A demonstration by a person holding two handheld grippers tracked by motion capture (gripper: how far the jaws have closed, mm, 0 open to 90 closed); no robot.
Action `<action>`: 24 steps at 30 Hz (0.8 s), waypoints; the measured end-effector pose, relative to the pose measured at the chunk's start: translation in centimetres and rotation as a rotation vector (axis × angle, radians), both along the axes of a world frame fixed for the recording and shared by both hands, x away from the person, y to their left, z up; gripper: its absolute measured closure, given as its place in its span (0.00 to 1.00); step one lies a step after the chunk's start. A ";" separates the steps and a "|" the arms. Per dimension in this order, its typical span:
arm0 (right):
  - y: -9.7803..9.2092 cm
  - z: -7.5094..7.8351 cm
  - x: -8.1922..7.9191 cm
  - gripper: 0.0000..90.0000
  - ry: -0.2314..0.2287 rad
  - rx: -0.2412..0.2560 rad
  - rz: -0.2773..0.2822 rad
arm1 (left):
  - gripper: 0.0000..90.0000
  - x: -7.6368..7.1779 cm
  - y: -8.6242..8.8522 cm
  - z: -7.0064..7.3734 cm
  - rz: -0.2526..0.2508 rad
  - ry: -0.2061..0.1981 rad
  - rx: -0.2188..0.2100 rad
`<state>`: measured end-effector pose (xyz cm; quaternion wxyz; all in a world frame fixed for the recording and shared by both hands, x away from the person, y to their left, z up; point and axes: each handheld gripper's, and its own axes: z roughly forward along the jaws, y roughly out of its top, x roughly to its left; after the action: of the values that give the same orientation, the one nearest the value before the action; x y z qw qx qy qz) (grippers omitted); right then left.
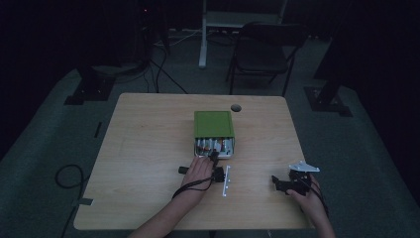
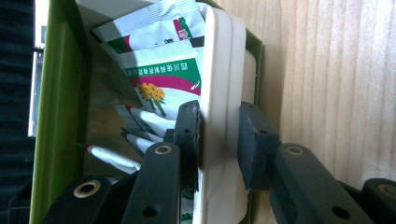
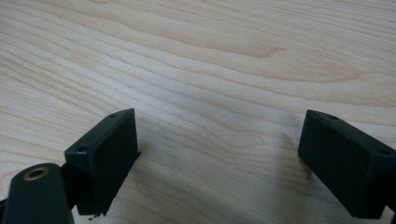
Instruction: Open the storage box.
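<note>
A green box (image 1: pixel 213 124) stands open at the table's middle, its white inner tray (image 1: pixel 216 148) holding several sachets (image 2: pixel 163 74) printed in green, red and white. My left gripper (image 1: pixel 214 157) reaches the tray's near edge. In the left gripper view its jaws (image 2: pixel 219 135) straddle the white tray wall (image 2: pixel 222 70) and press on it from both sides, one jaw inside among the sachets and one outside. The green box wall (image 2: pixel 58 116) runs down the left. My right gripper (image 1: pixel 277 183) rests low over bare wood at the right, its jaws (image 3: pixel 217 154) wide open with nothing between them.
A narrow white strip (image 1: pixel 227 181) lies on the wooden table (image 1: pixel 148 148) between the two hands. A round cable hole (image 1: pixel 236 107) sits behind the box. A folding chair (image 1: pixel 262 54) and stand legs are beyond the far edge in a dark room.
</note>
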<state>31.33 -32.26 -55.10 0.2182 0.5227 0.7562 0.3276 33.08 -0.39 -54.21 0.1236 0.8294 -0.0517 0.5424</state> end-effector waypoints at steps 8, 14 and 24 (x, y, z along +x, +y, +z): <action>0.0 0.0 0.0 0.13 -0.001 0.000 0.002 | 0.81 -0.2 -0.1 0.3 -0.003 0.022 0.014; 0.0 0.0 0.0 0.13 -0.001 0.000 0.002 | 0.82 -0.6 -0.1 0.4 -0.005 0.038 0.020; 0.0 0.0 0.0 0.13 -0.001 0.000 0.002 | 0.82 -1.8 -0.3 0.6 0.003 0.043 0.038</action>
<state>31.33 -32.26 -55.10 0.2182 0.5219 0.7565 0.3281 31.25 -0.73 -53.60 0.1083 0.8432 -0.0582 0.5233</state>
